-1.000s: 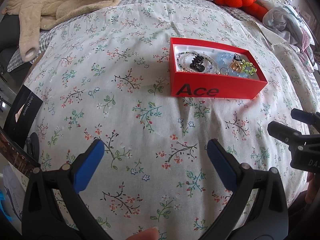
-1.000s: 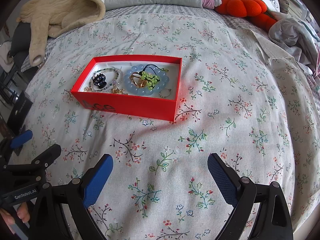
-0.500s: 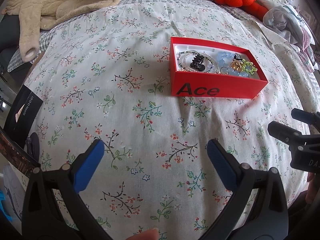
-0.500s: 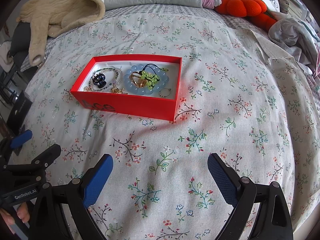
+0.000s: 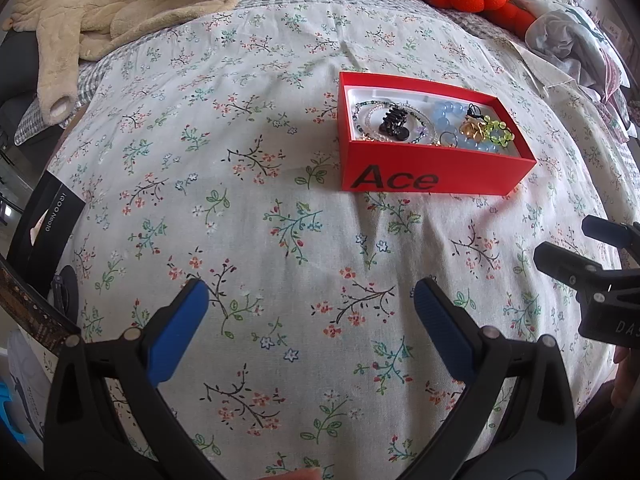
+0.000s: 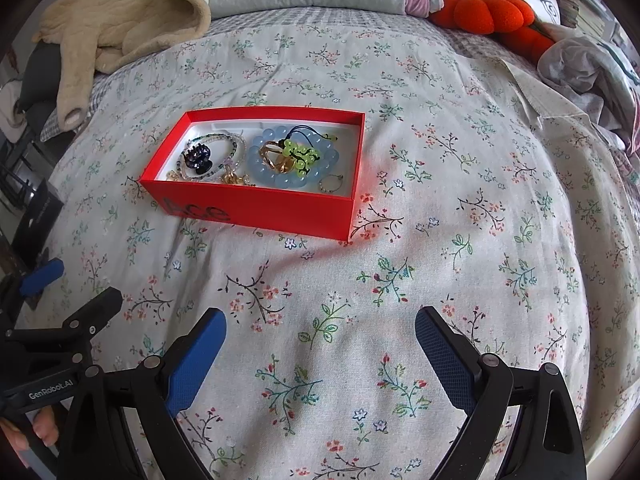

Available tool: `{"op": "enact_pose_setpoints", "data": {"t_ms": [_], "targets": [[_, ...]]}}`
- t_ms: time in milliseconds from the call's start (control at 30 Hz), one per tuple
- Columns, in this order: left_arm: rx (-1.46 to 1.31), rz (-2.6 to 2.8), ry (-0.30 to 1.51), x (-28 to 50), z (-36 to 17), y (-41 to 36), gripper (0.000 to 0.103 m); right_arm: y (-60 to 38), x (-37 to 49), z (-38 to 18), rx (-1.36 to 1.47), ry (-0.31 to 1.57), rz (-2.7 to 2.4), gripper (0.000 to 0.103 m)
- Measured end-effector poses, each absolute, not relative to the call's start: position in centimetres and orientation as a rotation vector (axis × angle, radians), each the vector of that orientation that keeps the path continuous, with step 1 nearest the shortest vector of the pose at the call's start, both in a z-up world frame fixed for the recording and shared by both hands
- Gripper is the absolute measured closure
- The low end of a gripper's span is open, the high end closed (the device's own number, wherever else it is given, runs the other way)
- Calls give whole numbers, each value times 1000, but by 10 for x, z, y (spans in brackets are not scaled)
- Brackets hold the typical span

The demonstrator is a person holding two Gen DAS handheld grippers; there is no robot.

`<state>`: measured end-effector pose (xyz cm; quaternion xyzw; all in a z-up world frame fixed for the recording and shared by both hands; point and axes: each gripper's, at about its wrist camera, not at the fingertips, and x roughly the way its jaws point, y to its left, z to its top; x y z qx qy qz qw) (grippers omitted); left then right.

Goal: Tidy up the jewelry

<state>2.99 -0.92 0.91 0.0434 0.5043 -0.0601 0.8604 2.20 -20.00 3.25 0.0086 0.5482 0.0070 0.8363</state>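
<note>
Your left gripper point(image 5: 310, 300) and right gripper point(image 6: 320, 326) both hover spread wide, holding nothing. The open red cardboard box point(image 6: 256, 206) of beaded jewelry sits on the floral bedspread point(image 6: 440, 264), at 11 o'clock from your right gripper.

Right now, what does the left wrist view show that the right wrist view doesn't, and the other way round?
Only the left wrist view shows the "Ace" lettering head-on and the printed side of a black carton at the bed's left edge. Only the right wrist view shows the blue bead bracelet as a full ring and the small ring in the box's near right corner. Both show the red box of jewelry on the floral bedspread, the black hair claw, and both grippers, left gripper and right gripper, with jaws open and empty.
</note>
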Motion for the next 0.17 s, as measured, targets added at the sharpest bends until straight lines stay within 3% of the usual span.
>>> {"op": "enact_pose_setpoints", "data": {"t_ms": [167], "targets": [[96,-124,1046,30,8,-10,1,-199,22,28,13,1161,4,6]]}}
